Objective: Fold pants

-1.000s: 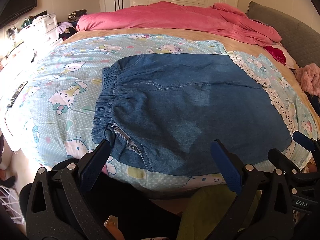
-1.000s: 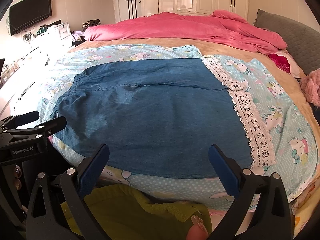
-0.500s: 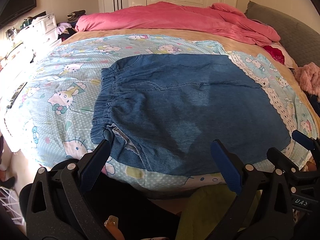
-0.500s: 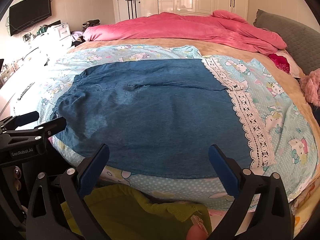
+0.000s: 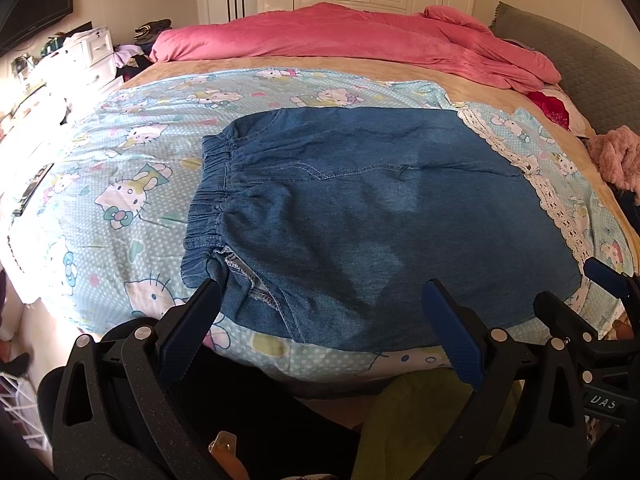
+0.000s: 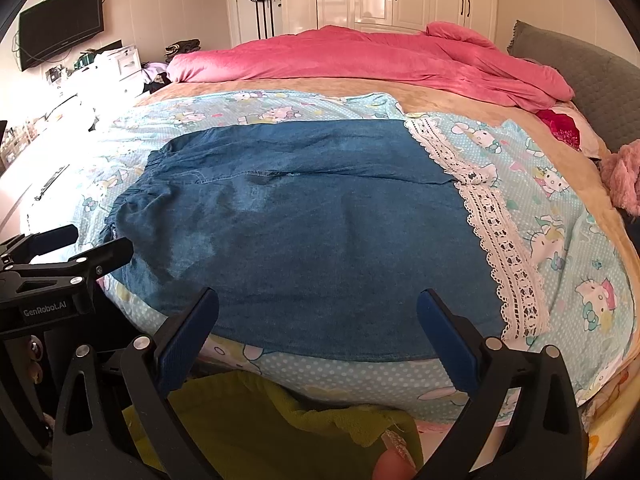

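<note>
Blue denim pants lie spread flat on a light-blue cartoon-print sheet, elastic waistband to the left, legs running right to a lace trim. In the right wrist view the pants fill the middle of the bed. My left gripper is open, hovering at the near edge of the pants by the waistband corner, holding nothing. My right gripper is also open, just before the near hem, farther right. Each gripper shows at the side of the other's view: left gripper, right gripper.
A pink duvet is bunched at the far side of the bed, against a grey headboard on the right. A fuzzy pink item lies at the right edge. White drawers and clutter stand left. Yellow-green fabric sits below the grippers.
</note>
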`<state>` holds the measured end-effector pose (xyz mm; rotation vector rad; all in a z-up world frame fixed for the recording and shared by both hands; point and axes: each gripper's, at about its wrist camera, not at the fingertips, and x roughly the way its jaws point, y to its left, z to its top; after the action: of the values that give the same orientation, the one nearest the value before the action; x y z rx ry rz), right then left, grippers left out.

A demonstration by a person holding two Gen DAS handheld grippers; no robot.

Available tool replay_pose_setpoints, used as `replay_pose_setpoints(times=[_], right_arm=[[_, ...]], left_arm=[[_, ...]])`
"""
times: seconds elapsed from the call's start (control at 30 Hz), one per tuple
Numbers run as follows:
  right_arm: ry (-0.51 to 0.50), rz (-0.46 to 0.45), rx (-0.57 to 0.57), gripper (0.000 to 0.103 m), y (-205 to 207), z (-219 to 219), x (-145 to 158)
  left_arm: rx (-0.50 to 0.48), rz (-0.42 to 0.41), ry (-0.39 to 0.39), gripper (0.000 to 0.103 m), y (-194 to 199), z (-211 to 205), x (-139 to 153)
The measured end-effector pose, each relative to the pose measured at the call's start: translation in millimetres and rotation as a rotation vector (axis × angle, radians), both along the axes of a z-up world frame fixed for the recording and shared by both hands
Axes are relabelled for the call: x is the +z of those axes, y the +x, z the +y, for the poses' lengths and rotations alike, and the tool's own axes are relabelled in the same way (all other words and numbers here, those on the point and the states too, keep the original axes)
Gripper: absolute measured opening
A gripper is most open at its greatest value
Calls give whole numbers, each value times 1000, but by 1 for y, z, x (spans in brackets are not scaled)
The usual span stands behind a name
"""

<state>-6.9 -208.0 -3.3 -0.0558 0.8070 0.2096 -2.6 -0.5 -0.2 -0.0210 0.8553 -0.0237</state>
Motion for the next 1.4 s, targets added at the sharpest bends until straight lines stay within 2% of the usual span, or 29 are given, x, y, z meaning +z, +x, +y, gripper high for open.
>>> replay_pose_setpoints(times=[0.43, 0.7, 0.83, 0.97, 1.07, 1.2, 1.4], right_arm=[[-2, 3, 15, 99, 14, 7, -4], [-10, 8, 37, 99, 41, 19, -5], [-6, 5, 75, 99, 65, 27, 0], [63, 75, 107, 99, 106, 30, -1], [17, 63, 120, 99, 128, 40, -1], [41, 111, 162, 99, 158, 49, -3], [-4, 101, 248, 99, 204, 76, -3]], left_arm=[[10, 20, -9, 94, 12, 6, -7], [46, 40, -23, 94, 32, 26, -10], [76, 49, -22, 94, 50, 44, -11], [104, 53, -28, 94, 69, 63, -11], [116, 66, -26, 94, 85, 76, -13], [128, 79, -22, 94, 107, 92, -17], [116, 114, -50, 94, 139, 109, -22]])
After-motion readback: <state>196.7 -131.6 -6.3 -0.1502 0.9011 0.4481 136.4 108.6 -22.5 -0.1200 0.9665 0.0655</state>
